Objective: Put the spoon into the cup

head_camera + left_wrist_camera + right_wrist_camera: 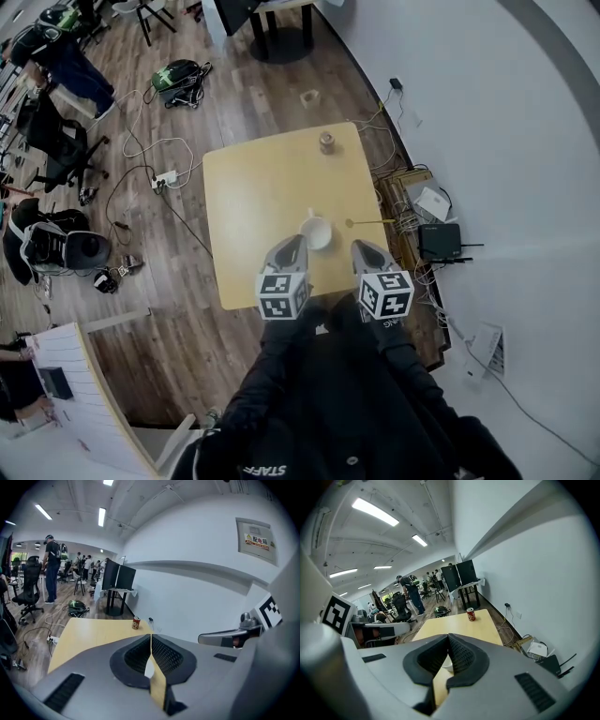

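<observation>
While worktop (272,178) is standing beside wall, left claw (294,246) and right claw (364,249) are hovering over its near edge, both closed, gripping nothing. Cup (317,231) is sitting just beside left claw tip. Spoon (370,222) is lying on worktop right of cup, apart.

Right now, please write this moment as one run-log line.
left gripper shut, empty | right gripper shut, empty | spoon on table right of cup

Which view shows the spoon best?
The head view: the spoon lies whole on the table, right of the cup. Neither gripper view shows it; their own jaws block the near tabletop.
</observation>
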Available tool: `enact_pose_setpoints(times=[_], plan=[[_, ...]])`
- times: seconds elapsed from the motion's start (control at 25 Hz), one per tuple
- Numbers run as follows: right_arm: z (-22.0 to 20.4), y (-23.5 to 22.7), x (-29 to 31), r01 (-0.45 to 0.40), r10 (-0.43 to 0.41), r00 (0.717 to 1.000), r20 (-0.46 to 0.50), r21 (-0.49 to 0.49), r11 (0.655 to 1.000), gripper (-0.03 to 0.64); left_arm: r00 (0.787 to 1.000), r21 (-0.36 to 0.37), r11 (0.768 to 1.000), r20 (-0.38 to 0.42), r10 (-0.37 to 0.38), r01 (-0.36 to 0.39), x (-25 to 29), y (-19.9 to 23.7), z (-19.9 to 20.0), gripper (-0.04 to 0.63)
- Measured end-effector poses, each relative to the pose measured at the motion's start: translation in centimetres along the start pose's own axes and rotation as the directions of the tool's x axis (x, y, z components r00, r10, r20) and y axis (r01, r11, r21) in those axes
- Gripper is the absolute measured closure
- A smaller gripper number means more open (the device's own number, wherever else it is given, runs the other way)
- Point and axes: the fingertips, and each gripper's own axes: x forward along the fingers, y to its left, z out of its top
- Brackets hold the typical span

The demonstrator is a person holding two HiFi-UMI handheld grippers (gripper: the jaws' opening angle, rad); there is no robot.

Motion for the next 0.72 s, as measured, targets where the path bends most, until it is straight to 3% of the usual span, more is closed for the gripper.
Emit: enact_pose_setpoints(times=[0.28, 0.72], plan=[[-1.4, -3.0, -0.2, 0.040, -0.038, 0.998, -0.040, 0.042, 0.998, 0.595, 0.998, -0.019, 1.000, -0.061, -0.020, 0.018, 2.1, -1.1, -1.7, 0.558], [-4.4, -12.5, 2.2, 0.075, -0.063, 0.990, -0.125, 0.091, 0.993, 0.595, 0.988, -0.009, 1.000, -0.155, -0.014, 0.013, 8.2, -4.9, -5.0, 0.558]])
